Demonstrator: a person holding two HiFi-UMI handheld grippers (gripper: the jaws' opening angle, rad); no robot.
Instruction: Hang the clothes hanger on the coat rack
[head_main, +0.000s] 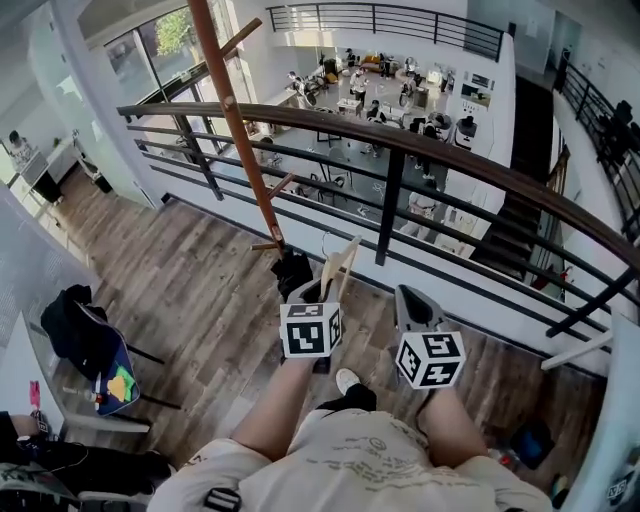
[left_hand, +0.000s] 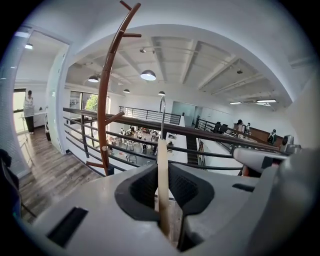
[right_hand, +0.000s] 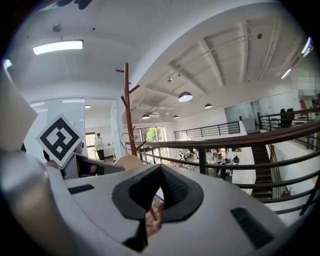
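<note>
Between the jaws of the left gripper (left_hand: 162, 192) stands the wooden hanger (left_hand: 162, 170). It is clamped on its thin edge, and its metal hook (left_hand: 162, 107) points up and away from the gripper. Ahead of this gripper and to its left rises the rack (left_hand: 103, 115), well apart from the hook, with a railing (head_main: 400, 140) behind it. Just beside the left gripper, the right gripper (right_hand: 156, 205) holds nothing and its jaws are closed together.

I judge that the step in hand is to bring the hanger to the rack. To do it well, one should raise the hook above a peg (left_hand: 115, 118) and turn its open side toward the peg. Then lower it slowly, and let go only when the hook sits in the angle between peg and pole.
</note>
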